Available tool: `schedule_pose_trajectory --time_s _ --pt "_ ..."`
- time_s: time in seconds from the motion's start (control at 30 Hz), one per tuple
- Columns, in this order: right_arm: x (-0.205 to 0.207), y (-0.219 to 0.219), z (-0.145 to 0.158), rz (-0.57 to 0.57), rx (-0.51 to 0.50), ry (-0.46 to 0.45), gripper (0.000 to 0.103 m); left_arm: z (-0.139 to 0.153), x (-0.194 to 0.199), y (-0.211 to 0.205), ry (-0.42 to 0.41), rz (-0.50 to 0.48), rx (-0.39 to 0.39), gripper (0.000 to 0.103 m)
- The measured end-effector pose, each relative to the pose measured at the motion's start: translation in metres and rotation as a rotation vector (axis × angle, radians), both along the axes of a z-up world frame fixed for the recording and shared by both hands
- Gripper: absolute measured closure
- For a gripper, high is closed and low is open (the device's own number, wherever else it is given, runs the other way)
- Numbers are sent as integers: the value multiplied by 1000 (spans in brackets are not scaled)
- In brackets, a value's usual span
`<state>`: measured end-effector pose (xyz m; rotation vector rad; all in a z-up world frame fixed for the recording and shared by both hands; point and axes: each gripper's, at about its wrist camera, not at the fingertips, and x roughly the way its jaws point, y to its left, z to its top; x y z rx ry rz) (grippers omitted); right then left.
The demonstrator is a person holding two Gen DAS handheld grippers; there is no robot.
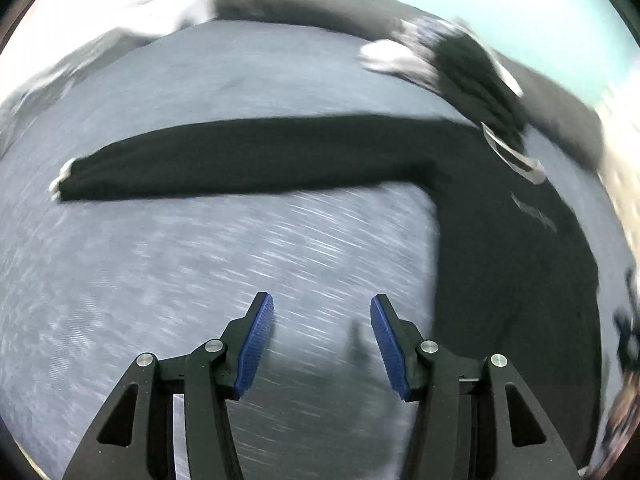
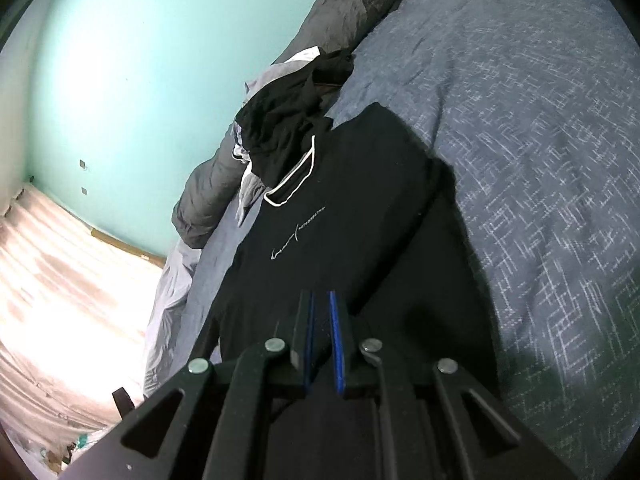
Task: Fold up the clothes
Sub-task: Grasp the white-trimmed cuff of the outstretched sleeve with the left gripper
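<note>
The bed (image 2: 540, 120) with its blue-grey patterned cover fills the scene; the black sweatshirt (image 2: 340, 232) lies flat across it, one sleeve (image 1: 240, 160) stretched out, a clothes pile (image 2: 288, 120) touching its collar. Right claw (image 2: 322, 300) is clamped on the sweatshirt's fabric; left claw (image 1: 322, 308) hangs apart, empty, beside the sweatshirt.

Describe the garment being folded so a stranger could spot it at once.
Start at the bed with the blue-grey patterned cover. On it, spread flat below a crumpled pile of clothes, lies the black long-sleeved top. Unlike the pile, it is smoothed out, with a white-trimmed neckline, small white chest lettering, and one sleeve stretched straight out sideways.
</note>
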<state>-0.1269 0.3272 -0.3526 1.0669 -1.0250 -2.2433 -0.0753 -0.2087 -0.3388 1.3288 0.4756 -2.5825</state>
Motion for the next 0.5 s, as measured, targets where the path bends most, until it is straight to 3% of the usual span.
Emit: schedule_pose_trajectory --time_s 0.17,0.27,0.43,0.5 --pt "-5 -12 -2 20 22 5 94 -3 2 -73 4 169 17 48" --pt "-7 -20 -3 37 37 9 94 -3 0 -104 -11 209 -28 48" --pt "-11 -30 -8 53 64 -4 94 -3 -2 -151 -8 274 -13 48" --pt "-12 -35 -11 61 78 -13 94 -5 -1 -171 1 325 35 48"
